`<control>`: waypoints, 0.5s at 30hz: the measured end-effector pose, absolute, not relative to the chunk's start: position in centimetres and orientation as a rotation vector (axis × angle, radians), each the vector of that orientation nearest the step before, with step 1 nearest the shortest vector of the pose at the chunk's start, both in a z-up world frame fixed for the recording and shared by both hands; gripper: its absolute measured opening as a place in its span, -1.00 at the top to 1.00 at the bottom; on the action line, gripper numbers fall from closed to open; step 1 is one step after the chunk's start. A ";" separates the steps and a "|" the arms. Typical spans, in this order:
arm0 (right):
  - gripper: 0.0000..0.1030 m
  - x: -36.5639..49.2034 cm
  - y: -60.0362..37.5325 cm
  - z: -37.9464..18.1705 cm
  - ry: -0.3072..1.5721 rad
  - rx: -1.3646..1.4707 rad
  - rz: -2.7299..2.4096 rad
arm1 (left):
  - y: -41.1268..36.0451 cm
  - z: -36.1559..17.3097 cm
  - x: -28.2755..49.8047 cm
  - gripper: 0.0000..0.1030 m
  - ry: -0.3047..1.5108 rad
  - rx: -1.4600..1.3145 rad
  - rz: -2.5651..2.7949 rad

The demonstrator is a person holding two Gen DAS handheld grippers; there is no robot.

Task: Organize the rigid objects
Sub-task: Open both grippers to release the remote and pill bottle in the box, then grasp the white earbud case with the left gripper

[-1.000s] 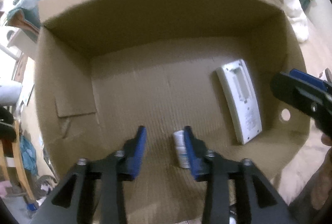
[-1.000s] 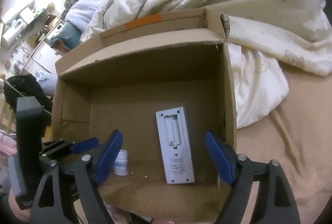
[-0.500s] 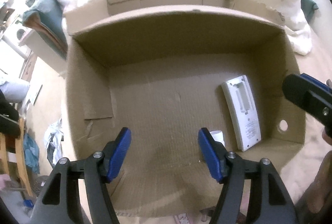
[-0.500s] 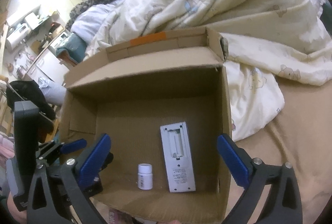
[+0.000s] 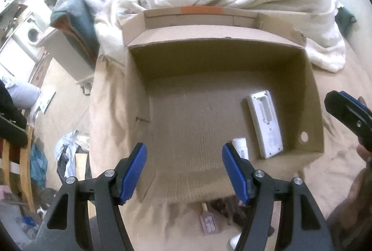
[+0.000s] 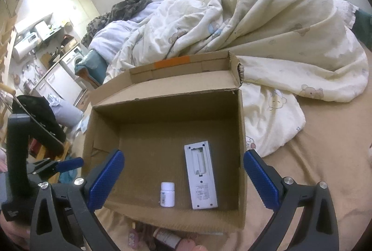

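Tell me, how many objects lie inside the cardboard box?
2. A small white bottle stands near the front wall of the box, and a white remote lies beside it, toward the right wall. Nothing else shows inside.

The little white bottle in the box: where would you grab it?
Probably across the white bottle's round body below the cap, coming from above. It stands upright on the cardboard box's floor, clear of the remote beside it.
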State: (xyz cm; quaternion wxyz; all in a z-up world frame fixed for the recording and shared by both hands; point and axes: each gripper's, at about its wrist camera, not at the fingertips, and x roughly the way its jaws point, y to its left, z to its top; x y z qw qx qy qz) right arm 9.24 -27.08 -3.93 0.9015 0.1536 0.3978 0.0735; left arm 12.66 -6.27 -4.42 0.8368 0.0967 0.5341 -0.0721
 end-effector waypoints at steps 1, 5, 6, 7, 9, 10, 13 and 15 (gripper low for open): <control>-1.00 8.9 -27.1 -3.8 0.820 0.314 0.151 | -6.0 -4.2 12.4 -0.25 1.134 0.197 -0.153; -1.00 7.5 -26.9 -3.1 0.826 0.290 0.152 | -4.9 -3.5 10.8 -0.25 1.141 0.161 -0.152; -1.00 7.1 -26.8 -2.9 0.830 0.285 0.156 | -4.7 -3.4 10.3 -0.25 1.139 0.154 -0.151; -1.00 6.7 -26.8 -2.7 0.830 0.284 0.161 | -4.4 -3.3 9.8 -0.25 1.136 0.149 -0.151; -1.00 5.7 -26.8 -2.3 0.823 0.287 0.165 | -4.2 -3.3 9.0 -0.25 1.132 0.155 -0.145; -1.00 5.2 -26.7 -2.3 0.822 0.287 0.165 | -4.1 -3.3 8.6 -0.25 1.130 0.164 -0.137; -1.00 3.9 -26.6 -2.3 0.832 0.288 0.159 | -3.7 -3.5 7.4 -0.25 1.132 0.170 -0.130; -1.00 3.2 -26.5 -2.5 0.842 0.289 0.158 | -3.5 -3.7 6.7 -0.25 1.137 0.161 -0.131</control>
